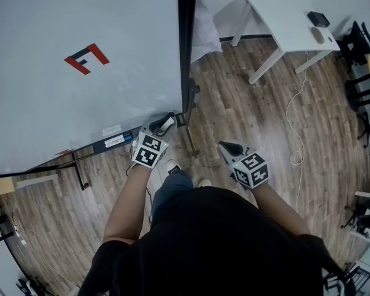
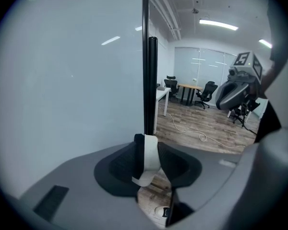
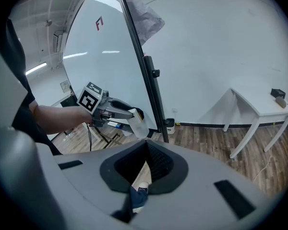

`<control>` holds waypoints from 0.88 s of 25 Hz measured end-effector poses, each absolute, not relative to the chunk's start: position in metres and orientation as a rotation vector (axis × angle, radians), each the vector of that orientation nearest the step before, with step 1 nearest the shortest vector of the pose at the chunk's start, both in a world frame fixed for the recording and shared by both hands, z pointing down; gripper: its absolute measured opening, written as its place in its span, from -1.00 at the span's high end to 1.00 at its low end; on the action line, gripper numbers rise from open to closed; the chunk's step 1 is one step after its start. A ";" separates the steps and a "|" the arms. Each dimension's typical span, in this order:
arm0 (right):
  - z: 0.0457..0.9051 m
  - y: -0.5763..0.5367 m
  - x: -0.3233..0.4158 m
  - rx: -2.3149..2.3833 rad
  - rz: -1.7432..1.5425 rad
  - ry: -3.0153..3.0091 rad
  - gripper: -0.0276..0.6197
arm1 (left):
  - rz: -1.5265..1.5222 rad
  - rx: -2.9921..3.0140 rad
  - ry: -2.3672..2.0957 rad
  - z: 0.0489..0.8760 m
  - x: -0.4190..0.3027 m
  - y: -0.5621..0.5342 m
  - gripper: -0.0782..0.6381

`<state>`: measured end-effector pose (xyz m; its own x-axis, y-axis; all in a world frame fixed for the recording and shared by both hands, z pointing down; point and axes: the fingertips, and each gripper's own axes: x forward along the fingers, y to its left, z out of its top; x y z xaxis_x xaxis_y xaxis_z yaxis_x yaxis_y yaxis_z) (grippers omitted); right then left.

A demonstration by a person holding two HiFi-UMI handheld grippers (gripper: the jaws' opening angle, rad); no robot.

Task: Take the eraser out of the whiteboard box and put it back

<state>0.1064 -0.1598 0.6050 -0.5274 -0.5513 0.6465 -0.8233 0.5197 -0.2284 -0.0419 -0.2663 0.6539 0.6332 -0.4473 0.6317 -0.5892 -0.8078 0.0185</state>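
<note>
2 grippers — left gripper (image 1: 165,124) clamped on 1 eraser (image 2: 150,159), right gripper (image 3: 145,146) closed, seemingly empty; 1 whiteboard (image 1: 80,97) alongside.

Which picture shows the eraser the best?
The left gripper view: the eraser sits close up, clamped between the jaws of the left gripper. The right gripper view shows it small and far, from the side. The head view shows only a white bit at that gripper's tip.

Bright and even, lit from long white ceiling strip lamps (image 2: 218,24); faint streaks of glare on glossy pale-grey whiteboard panel (image 2: 67,90); strong fisheye bending, dark vignette at corners.
</note>
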 end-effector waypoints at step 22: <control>0.578 -0.133 0.116 1.172 0.656 -2.306 0.93 | 0.841 2.731 -0.972 0.589 -0.042 -0.244 0.38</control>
<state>0.1160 -0.1331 0.5783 -0.5254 -0.6053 0.5979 -0.8294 0.5213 -0.2011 -0.0423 -0.2439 0.5886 0.6386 -0.5465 0.5417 -0.6150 -0.7857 -0.0676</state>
